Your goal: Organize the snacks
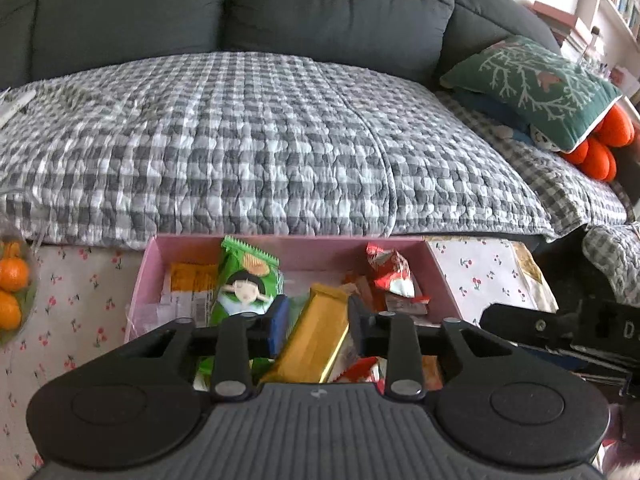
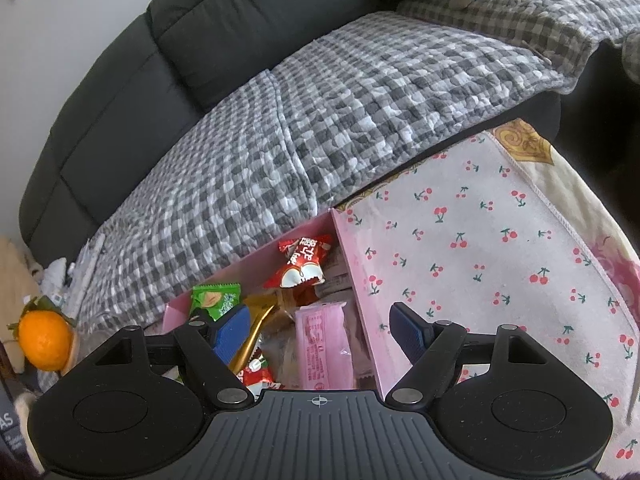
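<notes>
The left gripper [image 1: 316, 328] has its fingers narrowed on the gold packet [image 1: 316, 336], seemingly gripping it. Its long axis runs along the fingers, over the pink box [image 1: 280, 246] of snacks. Further right, the right gripper [image 2: 320, 334] hangs wide and empty, straddling the box's right wall.
</notes>
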`<state>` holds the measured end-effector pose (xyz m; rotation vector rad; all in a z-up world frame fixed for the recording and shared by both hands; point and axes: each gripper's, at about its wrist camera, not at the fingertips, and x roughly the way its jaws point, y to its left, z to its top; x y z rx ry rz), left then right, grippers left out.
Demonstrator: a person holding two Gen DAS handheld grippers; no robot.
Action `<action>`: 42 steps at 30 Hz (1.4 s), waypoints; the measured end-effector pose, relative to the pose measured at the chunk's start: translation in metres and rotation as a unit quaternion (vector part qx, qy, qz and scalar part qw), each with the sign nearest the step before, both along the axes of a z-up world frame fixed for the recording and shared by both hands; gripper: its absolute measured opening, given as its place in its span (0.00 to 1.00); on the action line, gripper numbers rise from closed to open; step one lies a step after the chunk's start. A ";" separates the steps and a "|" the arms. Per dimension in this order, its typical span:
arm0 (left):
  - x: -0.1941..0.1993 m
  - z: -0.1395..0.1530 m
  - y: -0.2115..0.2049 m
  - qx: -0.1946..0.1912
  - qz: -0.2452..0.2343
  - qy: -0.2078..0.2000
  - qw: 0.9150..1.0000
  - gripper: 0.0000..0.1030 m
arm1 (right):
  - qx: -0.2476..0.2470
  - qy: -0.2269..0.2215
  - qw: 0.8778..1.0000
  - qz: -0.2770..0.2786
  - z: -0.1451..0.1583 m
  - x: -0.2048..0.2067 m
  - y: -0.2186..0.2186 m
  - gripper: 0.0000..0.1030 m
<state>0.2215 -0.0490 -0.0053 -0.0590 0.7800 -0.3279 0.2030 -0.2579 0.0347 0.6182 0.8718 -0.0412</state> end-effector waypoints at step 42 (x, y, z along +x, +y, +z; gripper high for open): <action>-0.151 0.011 0.095 0.070 0.109 0.032 0.991 0.99 | -0.162 0.020 0.982 0.095 0.037 -0.155 0.076 0.94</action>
